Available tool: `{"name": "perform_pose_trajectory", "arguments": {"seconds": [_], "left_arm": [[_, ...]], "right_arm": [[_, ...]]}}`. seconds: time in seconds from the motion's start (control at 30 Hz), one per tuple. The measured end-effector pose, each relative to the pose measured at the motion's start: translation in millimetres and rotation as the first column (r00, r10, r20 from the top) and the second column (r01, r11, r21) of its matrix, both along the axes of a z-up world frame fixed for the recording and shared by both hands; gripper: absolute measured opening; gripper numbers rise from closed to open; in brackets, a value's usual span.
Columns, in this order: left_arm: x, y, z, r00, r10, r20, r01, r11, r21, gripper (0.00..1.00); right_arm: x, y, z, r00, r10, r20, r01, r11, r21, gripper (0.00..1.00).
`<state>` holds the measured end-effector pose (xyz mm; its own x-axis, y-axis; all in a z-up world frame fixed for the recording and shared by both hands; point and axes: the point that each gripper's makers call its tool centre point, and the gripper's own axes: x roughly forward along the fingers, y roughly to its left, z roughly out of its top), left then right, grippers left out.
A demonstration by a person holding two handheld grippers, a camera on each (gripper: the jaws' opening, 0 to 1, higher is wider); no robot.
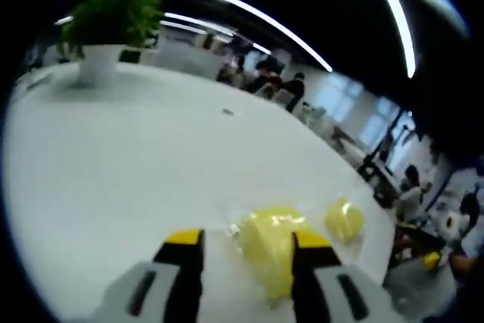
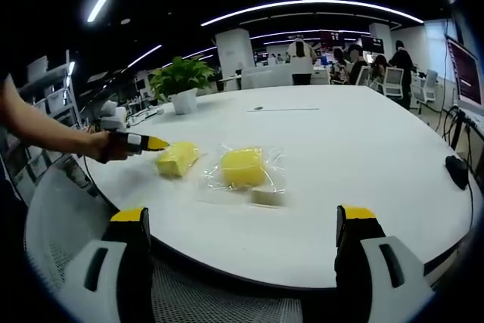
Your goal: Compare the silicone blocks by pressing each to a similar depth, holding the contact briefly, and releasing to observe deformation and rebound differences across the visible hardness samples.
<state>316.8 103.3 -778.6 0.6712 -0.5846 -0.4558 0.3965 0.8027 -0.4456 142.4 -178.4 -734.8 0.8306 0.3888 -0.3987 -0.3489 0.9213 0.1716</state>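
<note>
Right gripper view: right hand-held gripper (image 2: 242, 228) agape before table edge (image 2: 302, 274), left hand-held gripper (image 2: 155, 144) touching yellow block (image 2: 178, 158).

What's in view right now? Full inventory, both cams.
Silicone blocks: 2, yellow, on the white table; the left one at the left gripper's tip, the right one lying on clear plastic wrap.
Plastic wrap: 1, clear, under and around the right block.
Small pale piece: 1, whitish, at the wrap's near edge; what it is can't be told.
Table: 1, white, rounded edge.
Potted plant: 1, green in a white pot, far side of the table.
People: several, at desks in the background.
Left gripper: yellow-tipped black jaws either side of a block; contact is unclear.
Right gripper: yellow-tipped, jaws wide apart, empty, short of the table edge.
Person's hand: holding the left gripper.
</note>
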Motion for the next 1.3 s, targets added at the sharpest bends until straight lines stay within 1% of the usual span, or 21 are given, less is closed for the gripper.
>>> {"name": "perform_pose_trajectory", "arguments": {"seconds": [0.13,0.2,0.3,0.37,0.43,0.67,0.77,0.87,0.97,1.0,1.03,1.23,1.27,1.3], "left_arm": [[4.3,-2.7,-1.9,1.0,0.01,-0.003,-0.01,1.0,-0.014,0.4],[5.2,-4.3,-1.9,1.0,0.015,-0.007,-0.015,1.0,-0.022,0.39],[3.6,-8.8,-3.5,1.0,-0.01,-0.012,0.01,1.0,-0.011,0.38],[3.7,-9.4,-2.6,1.0,0.0,-0.022,-0.001,0.999,-0.038,0.37],[4.5,-9.6,-1.3,1.0,0.004,-0.019,-0.005,0.999,-0.044,0.35],[6.1,-13.2,2.3,1.0,-0.019,-0.013,0.018,0.998,-0.056,0.25],[7.5,-12.2,3.0,1.0,-0.009,-0.024,0.007,0.997,-0.082,0.21],[8.1,-11.1,2.6,1.0,-0.004,-0.03,0.001,0.995,-0.095,0.18],[8.9,-10.6,3.0,1.0,-0.008,-0.022,0.006,0.996,-0.086,0.15],[9.0,-10.3,3.0,1.0,-0.008,-0.02,0.006,0.997,-0.083,0.12],[9.7,-8.9,2.4,1.0,-0.006,-0.011,0.005,0.998,-0.069,0.09],[9.1,-9.3,1.6,1.0,-0.027,0.016,0.027,0.999,-0.027,0.03],[8.9,-10.2,2.5,0.999,-0.034,0.023,0.035,0.999,-0.02,0.0],[9.3,-11.3,3.1,0.999,-0.039,0.028,0.04,0.999,-0.016,0.0]], "right_arm": [[0.0,-0.6,-0.7,1.0,-0.004,-0.004,0.004,1.0,-0.003,0.96],[-0.1,-0.7,-1.1,1.0,-0.006,-0.007,0.006,1.0,-0.004,0.96],[-0.3,-1.1,-1.8,1.0,-0.008,-0.01,0.008,1.0,-0.006,0.96],[-0.3,-1.4,-2.0,1.0,-0.01,-0.011,0.01,1.0,-0.007,0.96],[-0.3,-1.8,-2.2,1.0,-0.013,-0.012,0.013,1.0,-0.008,0.96],[-0.4,-1.7,-2.5,1.0,-0.013,-0.015,0.013,1.0,-0.009,0.96],[-0.6,-1.6,-2.8,1.0,-0.013,-0.019,0.013,1.0,-0.008,0.96],[-0.5,-1.8,-3.0,1.0,-0.014,-0.019,0.013,1.0,-0.009,0.96],[-0.6,-1.9,-3.3,1.0,-0.014,-0.021,0.014,1.0,-0.01,0.96],[-0.6,-2.0,-3.3,1.0,-0.014,-0.021,0.014,1.0,-0.01,0.96],[-0.5,-2.0,-3.3,1.0,-0.014,-0.021,0.013,1.0,-0.01,0.96],[-0.4,-2.1,-3.6,1.0,-0.013,-0.023,0.012,1.0,-0.009,0.96],[-0.4,-2.2,-3.6,1.0,-0.012,-0.023,0.012,1.0,-0.01,0.96],[-0.4,-2.2,-3.6,1.0,-0.012,-0.023,0.012,1.0,-0.01,0.96]]}}
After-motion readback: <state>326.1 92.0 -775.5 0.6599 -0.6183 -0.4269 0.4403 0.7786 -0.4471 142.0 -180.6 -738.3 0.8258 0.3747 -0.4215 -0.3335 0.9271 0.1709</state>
